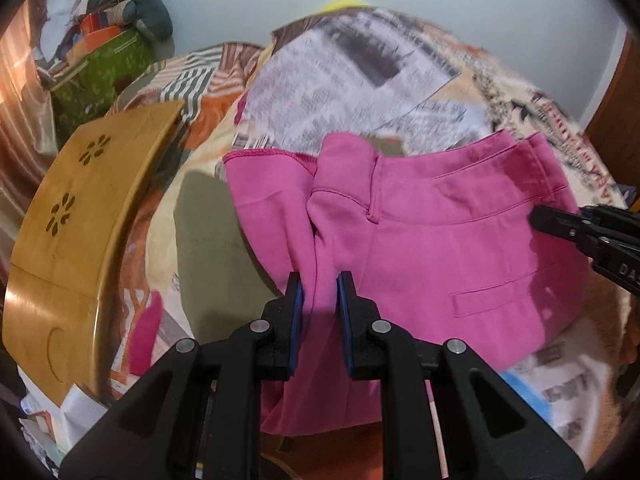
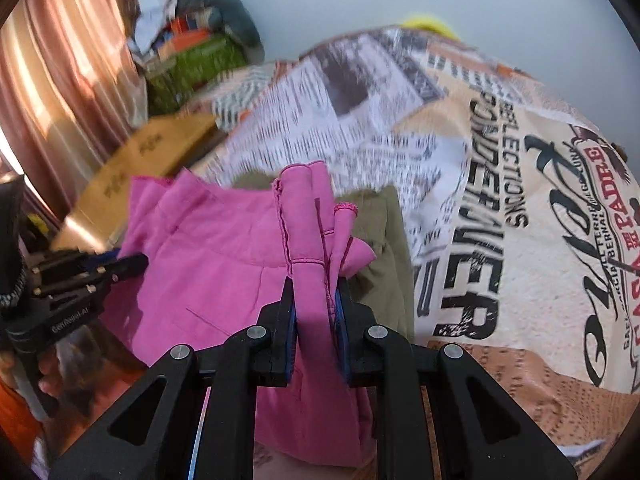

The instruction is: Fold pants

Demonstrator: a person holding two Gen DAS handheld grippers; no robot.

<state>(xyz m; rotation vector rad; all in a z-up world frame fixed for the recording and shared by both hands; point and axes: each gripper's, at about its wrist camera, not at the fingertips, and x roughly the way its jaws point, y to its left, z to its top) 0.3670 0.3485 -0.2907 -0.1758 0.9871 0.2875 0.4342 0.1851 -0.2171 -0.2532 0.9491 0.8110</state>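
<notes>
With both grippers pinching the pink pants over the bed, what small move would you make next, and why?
Probably lower both ends together onto the bedspread. The left gripper and right gripper each clamp a bunch of the pink pants, and the cloth between them hangs rumpled over an olive garment, so laying it flat comes before letting go.

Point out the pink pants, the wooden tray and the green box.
pink pants [image 1: 440,240], left wrist view, seat panel above the pocket
wooden tray [image 1: 80,216], left wrist view, top surface by the cutouts
green box [image 1: 104,68], left wrist view, front side
</notes>
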